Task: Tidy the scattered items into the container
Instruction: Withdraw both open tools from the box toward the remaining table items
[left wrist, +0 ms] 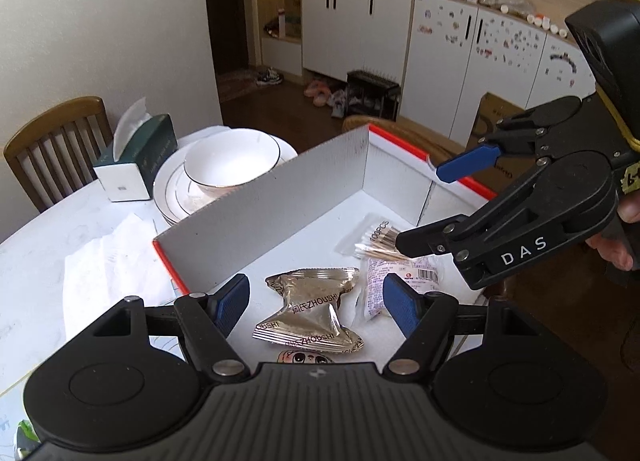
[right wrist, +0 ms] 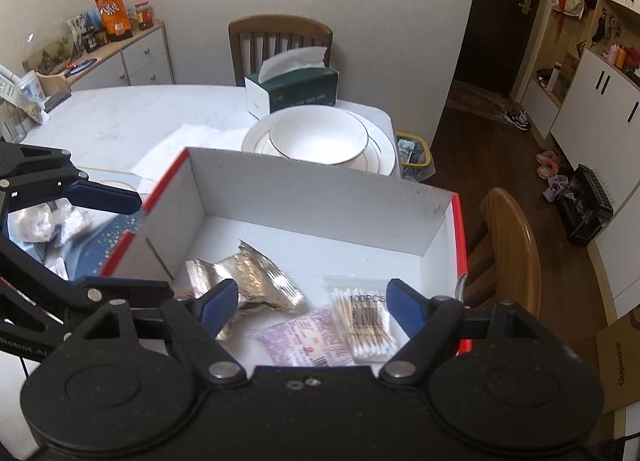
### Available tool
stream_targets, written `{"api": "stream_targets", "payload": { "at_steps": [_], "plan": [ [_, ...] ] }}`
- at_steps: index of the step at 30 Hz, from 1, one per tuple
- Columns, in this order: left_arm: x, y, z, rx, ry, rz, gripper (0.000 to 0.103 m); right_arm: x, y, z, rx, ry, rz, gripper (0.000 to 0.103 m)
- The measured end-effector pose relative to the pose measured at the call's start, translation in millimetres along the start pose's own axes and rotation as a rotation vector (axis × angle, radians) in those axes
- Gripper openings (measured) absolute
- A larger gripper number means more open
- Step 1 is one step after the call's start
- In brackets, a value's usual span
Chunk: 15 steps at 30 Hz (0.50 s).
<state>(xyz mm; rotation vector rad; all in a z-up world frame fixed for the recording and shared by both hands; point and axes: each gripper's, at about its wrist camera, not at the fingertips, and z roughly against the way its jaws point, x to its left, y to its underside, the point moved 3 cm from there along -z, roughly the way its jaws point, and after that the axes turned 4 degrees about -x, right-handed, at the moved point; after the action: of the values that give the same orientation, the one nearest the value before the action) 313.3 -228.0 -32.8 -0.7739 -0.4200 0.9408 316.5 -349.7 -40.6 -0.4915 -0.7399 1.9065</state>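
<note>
A white cardboard box with a red rim point(left wrist: 280, 197) point(right wrist: 320, 197) stands on the table. Inside it lie a silver snack packet point(left wrist: 316, 309) point(right wrist: 256, 281), a bag of cotton swabs point(left wrist: 376, 241) point(right wrist: 364, 321) and a pink-printed clear packet point(left wrist: 396, 273) point(right wrist: 304, 337). A small packet with a cartoon face point(left wrist: 304, 358) peeks out below the silver one. My left gripper point(left wrist: 316, 301) point(right wrist: 108, 197) is open and empty above the silver packet. My right gripper point(right wrist: 308, 305) point(left wrist: 432, 205) is open and empty above the swabs.
A white bowl on stacked plates point(left wrist: 230, 165) point(right wrist: 320, 137) and a green tissue box point(left wrist: 136, 165) point(right wrist: 292, 89) stand behind the box. Crumpled wrappers point(right wrist: 44, 221) lie left of the box. Wooden chairs point(left wrist: 52, 141) point(right wrist: 508, 253) stand around the table.
</note>
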Motion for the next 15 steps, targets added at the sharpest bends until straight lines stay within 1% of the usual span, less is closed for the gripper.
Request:
{"api": "stream_targets", "payload": {
  "at_steps": [7,15],
  "plan": [
    [10.6,8.3,31.9,-0.044,0.009,0.009,0.073,30.8,-5.1,18.4,-0.044,-0.001,0.016,0.085],
    [34.7,27.6,76.2,-0.087,0.020,0.048,0.073,77.6,-8.2,30.9,-0.086,-0.023,0.037,0.090]
  ]
}}
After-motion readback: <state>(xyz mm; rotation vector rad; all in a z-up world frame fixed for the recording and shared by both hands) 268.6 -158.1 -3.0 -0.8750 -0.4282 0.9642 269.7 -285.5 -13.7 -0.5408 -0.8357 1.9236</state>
